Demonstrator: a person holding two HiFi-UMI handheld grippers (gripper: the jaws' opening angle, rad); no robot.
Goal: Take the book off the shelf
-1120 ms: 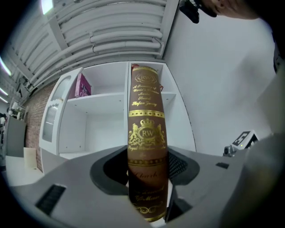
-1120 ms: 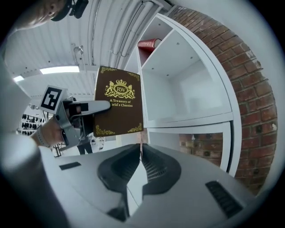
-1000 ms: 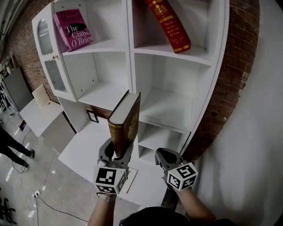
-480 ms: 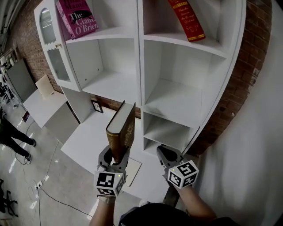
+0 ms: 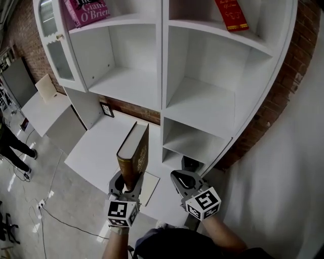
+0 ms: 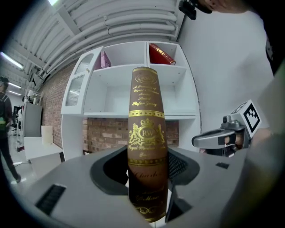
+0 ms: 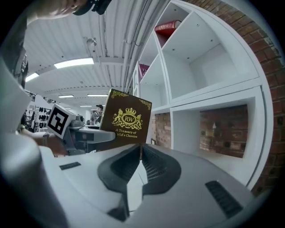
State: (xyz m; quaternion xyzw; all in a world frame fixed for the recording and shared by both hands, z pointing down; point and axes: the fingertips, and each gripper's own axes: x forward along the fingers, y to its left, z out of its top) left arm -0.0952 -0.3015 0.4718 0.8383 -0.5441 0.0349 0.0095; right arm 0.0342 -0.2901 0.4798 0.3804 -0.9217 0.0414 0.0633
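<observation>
A brown book with gold print [image 5: 134, 156] stands upright in my left gripper [image 5: 126, 185], which is shut on its lower spine. It is held out in front of the white shelf unit [image 5: 162, 66], over the low white counter [image 5: 98, 149]. In the left gripper view the spine [image 6: 147, 133] fills the middle, with both pads pressed on it. My right gripper [image 5: 182, 178] hovers just to the right of the book with its jaws closed together and nothing in them [image 7: 140, 151]. From the right gripper view the book's cover [image 7: 128, 121] shows at the left.
A pink book [image 5: 87, 10] and a red book [image 5: 231, 14] lean on the top shelves. A small picture frame [image 5: 107, 109] stands at the back of the counter, and a flat white sheet [image 5: 150, 186] lies near its front. A person [image 5: 12, 149] walks at far left.
The book and my left gripper have drawn back and down from the shelf opening to over the counter. The right gripper has stayed beside them.
</observation>
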